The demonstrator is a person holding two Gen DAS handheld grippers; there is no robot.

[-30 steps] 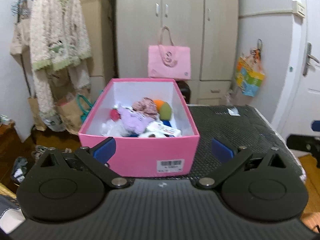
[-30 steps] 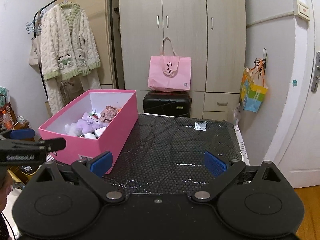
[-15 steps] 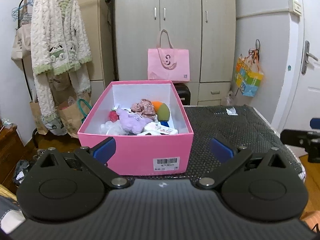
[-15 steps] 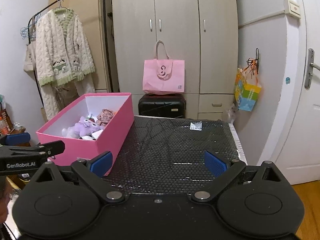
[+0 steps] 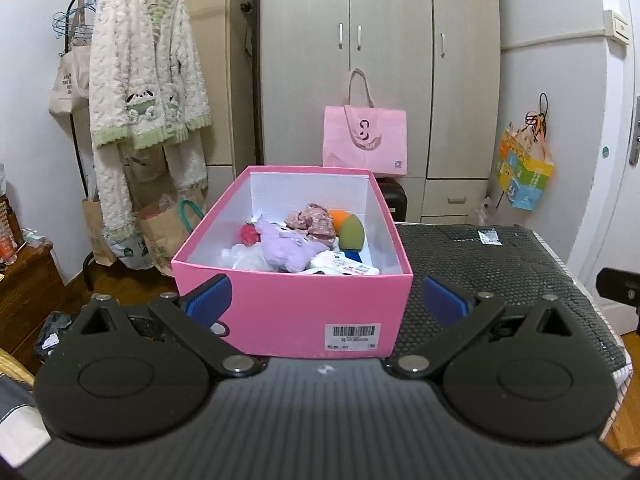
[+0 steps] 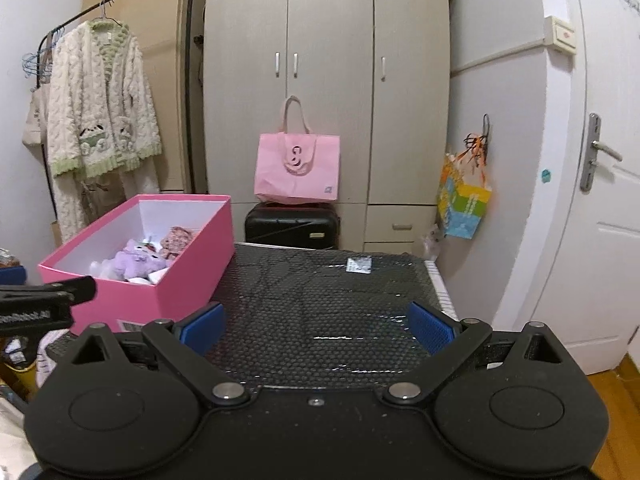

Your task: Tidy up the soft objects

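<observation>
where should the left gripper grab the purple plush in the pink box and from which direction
Probably best from above: the purple plush lies low in the pink box, walled on all sides, so no side approach is open. Pinch its rounded middle, the highest bare part, clear of the floral cloth and the white tag. The left gripper is open, short of the box.

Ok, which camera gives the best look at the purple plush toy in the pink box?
The left wrist view: it looks straight into the pink box, showing the purple plush nearly whole. The right wrist view shows it smaller and side-on.

left claw [image 5: 326,298] spread wide, right claw [image 6: 318,322] spread wide, both empty
</observation>
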